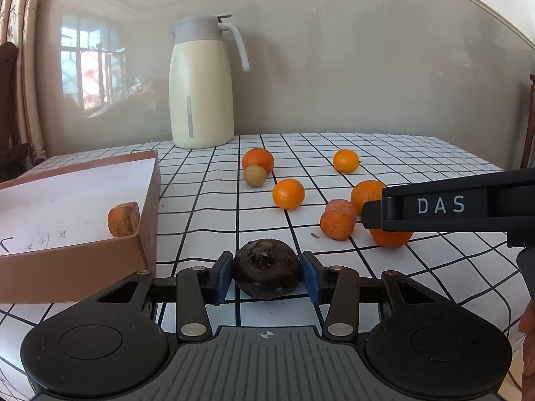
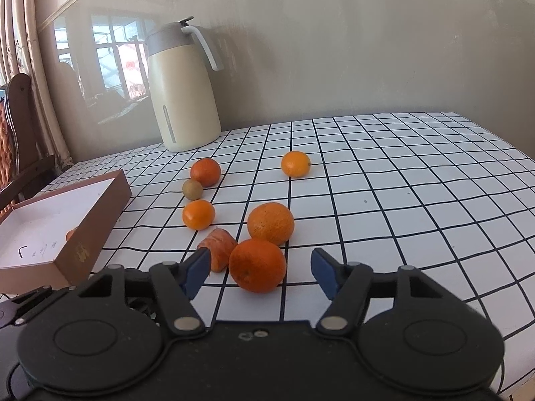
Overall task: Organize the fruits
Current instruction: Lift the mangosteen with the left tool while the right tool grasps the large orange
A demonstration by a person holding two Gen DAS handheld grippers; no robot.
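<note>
My left gripper (image 1: 267,277) is shut on a dark brown round fruit (image 1: 266,267) that rests on the checked tablecloth, both blue pads against its sides. My right gripper (image 2: 261,272) stands open around an orange (image 2: 257,265), with a gap at each pad; from the left wrist view its black finger (image 1: 434,205) lies across that orange (image 1: 391,239). A carrot chunk (image 2: 217,249) lies just left of it and another orange (image 2: 271,223) behind. The brown box (image 1: 147,200) at left holds a carrot piece (image 1: 123,219).
Further back lie three more oranges (image 2: 198,214) (image 2: 205,171) (image 2: 295,163) and a small tan fruit (image 2: 192,189). A cream jug (image 1: 200,93) stands at the wall. A wooden chair (image 2: 20,117) is beyond the table's left edge.
</note>
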